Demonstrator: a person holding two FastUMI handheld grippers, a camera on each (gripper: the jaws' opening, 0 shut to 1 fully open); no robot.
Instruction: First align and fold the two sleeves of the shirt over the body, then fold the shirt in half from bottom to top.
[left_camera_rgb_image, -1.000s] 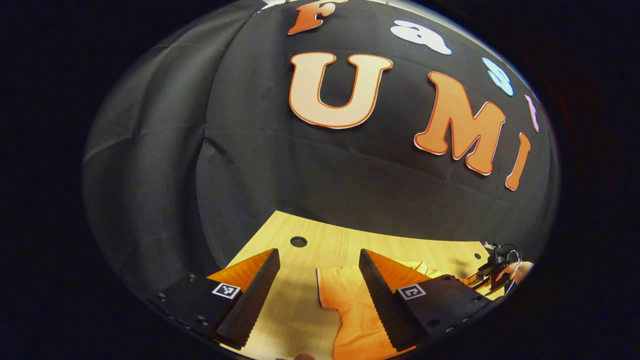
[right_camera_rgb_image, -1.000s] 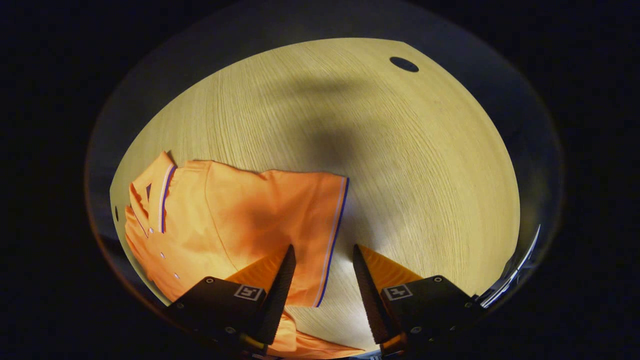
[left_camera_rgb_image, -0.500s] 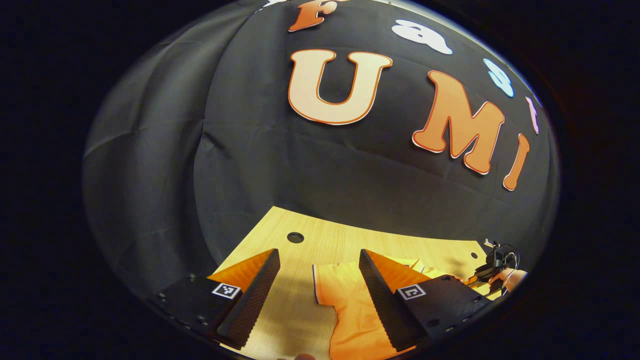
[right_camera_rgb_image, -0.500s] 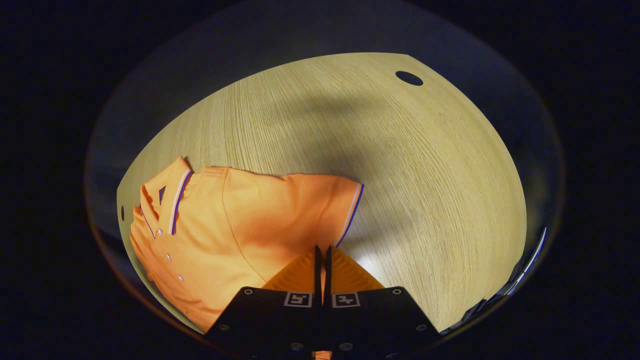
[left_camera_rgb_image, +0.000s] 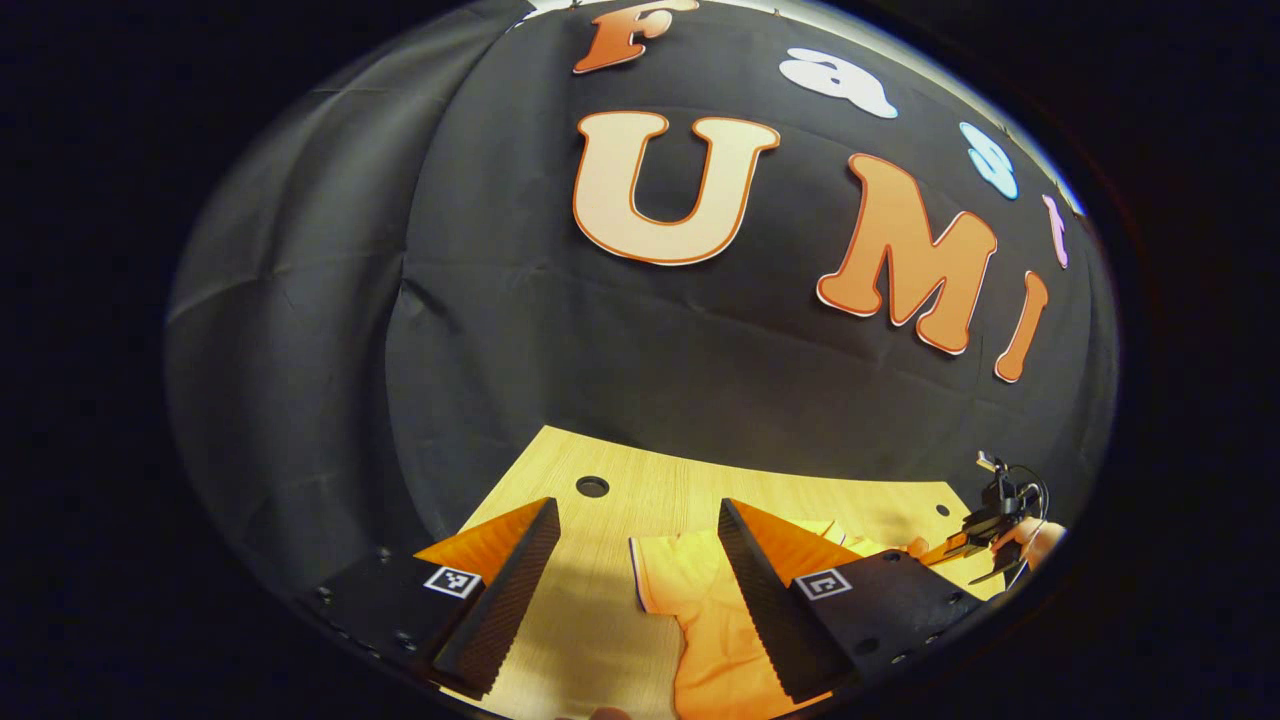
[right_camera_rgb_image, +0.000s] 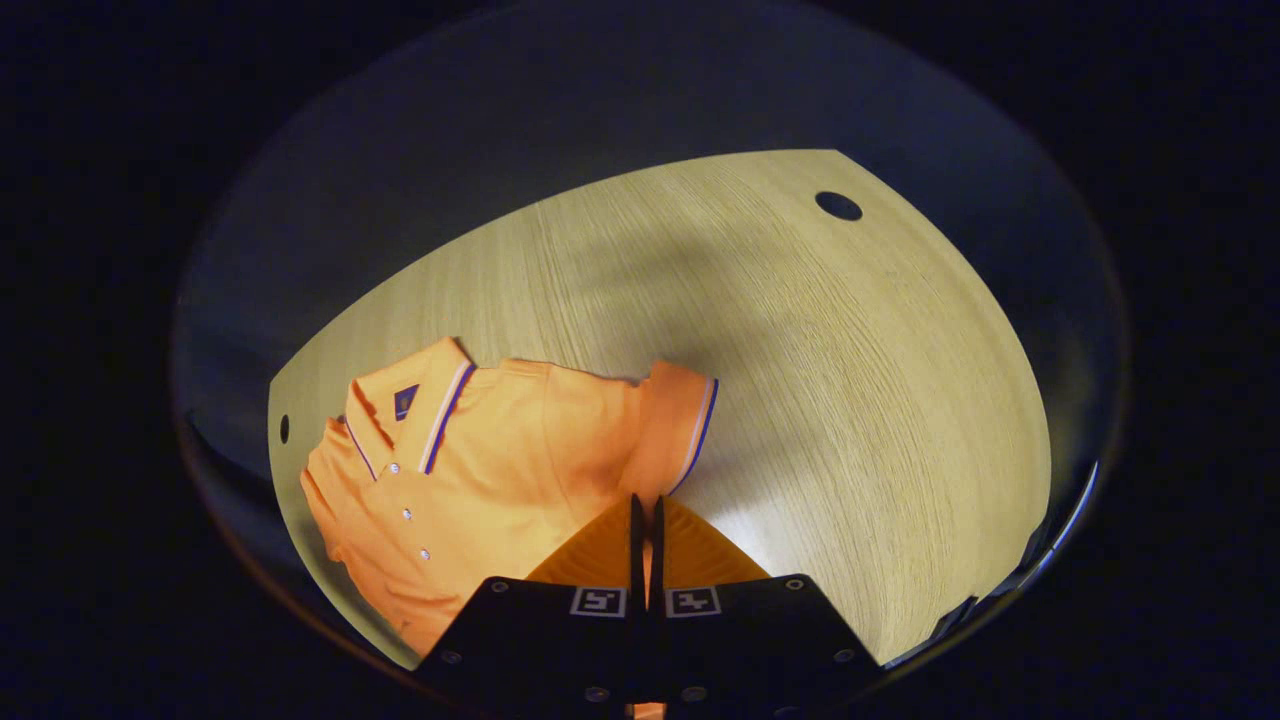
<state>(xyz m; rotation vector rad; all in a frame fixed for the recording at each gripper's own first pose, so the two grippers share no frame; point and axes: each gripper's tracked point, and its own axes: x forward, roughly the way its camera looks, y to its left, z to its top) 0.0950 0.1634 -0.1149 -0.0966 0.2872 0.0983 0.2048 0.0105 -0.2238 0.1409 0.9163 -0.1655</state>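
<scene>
An orange polo shirt (right_camera_rgb_image: 480, 470) with a striped collar lies on the wooden table (right_camera_rgb_image: 850, 350). Its sleeve (right_camera_rgb_image: 675, 430), edged with a dark and a pale stripe, rises in a bunch to my right gripper (right_camera_rgb_image: 645, 500), which is shut on the sleeve's lower edge. In the left gripper view, my left gripper (left_camera_rgb_image: 637, 505) stands open above the table, with the shirt's other sleeve (left_camera_rgb_image: 680, 575) below and between its fingers, untouched. The right gripper (left_camera_rgb_image: 985, 530) and the hand (left_camera_rgb_image: 1040, 540) holding it show far off at the right.
The tabletop has a round hole (right_camera_rgb_image: 838, 206) near its far corner, a smaller one (right_camera_rgb_image: 284, 429) by the collar, and another hole (left_camera_rgb_image: 592, 487) ahead of my left gripper. Black cloth wall stands behind the table's far edge.
My right gripper went from open to shut on the sleeve's edge, then rose, pulling the sleeve up into a bunch. The left gripper stayed open and barely moved.
</scene>
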